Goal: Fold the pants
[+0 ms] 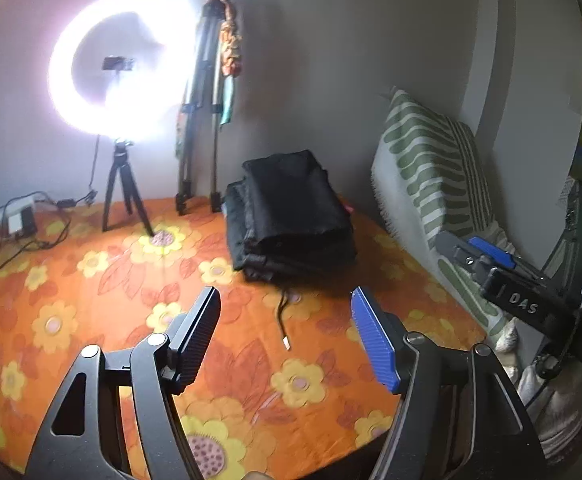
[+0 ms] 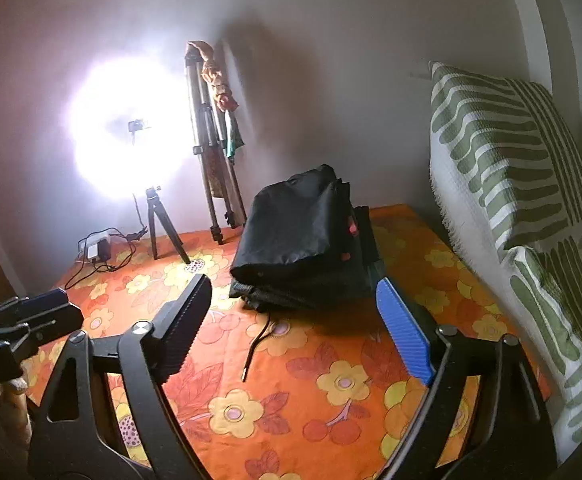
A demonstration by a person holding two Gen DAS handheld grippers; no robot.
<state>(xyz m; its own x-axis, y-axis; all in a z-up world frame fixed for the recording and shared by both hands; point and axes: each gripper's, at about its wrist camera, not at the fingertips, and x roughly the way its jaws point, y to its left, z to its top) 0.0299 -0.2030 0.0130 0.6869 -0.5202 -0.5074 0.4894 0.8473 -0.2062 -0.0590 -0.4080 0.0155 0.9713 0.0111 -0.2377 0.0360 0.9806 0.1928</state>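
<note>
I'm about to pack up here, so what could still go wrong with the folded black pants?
1. The drawstring trails loose from the folded black pants across the floral cover; either open gripper could snag it and drag the fold apart.
2. The top layer looks puffed up in the right wrist view and may slump or unfold.

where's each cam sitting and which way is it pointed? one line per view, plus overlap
Left wrist: rides the left gripper, looks ahead and slightly down over the floral bedcover at the folded black pants; open jaws show, right gripper at right edge.
Right wrist: rides the right gripper, closer to the pants; open jaws show, left gripper at left edge.
Shared: pants, drawstring, ring light, striped pillow.
</note>
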